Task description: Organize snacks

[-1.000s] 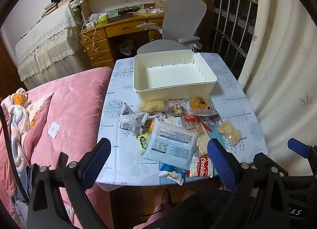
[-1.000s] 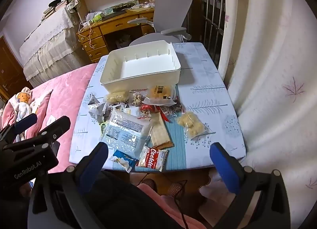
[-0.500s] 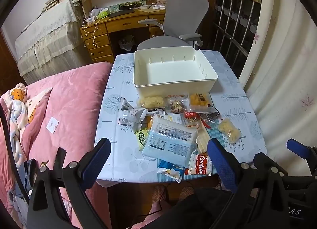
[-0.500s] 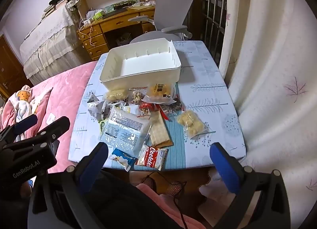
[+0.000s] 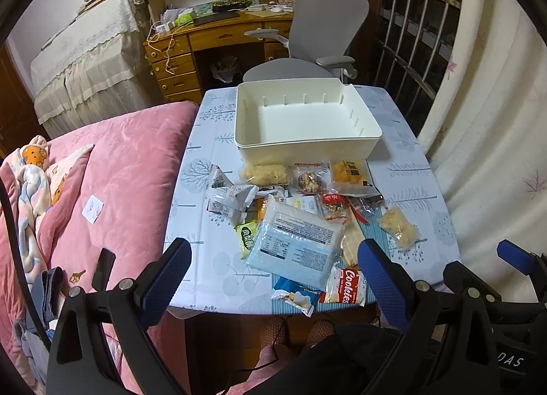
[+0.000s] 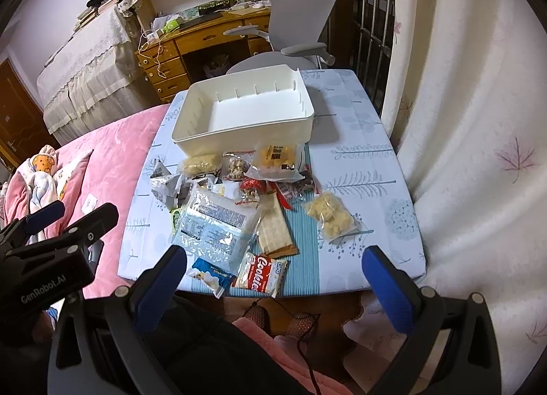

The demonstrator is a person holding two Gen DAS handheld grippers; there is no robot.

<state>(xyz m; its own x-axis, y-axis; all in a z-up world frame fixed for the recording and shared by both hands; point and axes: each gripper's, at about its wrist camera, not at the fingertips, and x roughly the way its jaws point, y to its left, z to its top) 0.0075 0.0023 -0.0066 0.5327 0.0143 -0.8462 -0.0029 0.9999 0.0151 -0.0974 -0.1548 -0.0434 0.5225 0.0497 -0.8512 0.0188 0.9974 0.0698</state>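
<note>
Both grippers hang over the near edge of the worktop [image 5: 403, 128], jaws spread wide, nothing in them: left gripper [image 5: 273, 278], right gripper [image 6: 275, 280]. The snacks sit in a loose heap on the worktop, just at 6 o'clock of the white bin [image 5: 307, 121]. A big clear packet [image 5: 297, 237] lies mid-heap, the Cookies pack [image 6: 261, 273] at its 6 o'clock by the worktop edge, and a yellow puffs bag [image 6: 330, 215] alone at 3 o'clock. The pink bed [image 5: 130, 172] flanks the 9 o'clock side.
</note>
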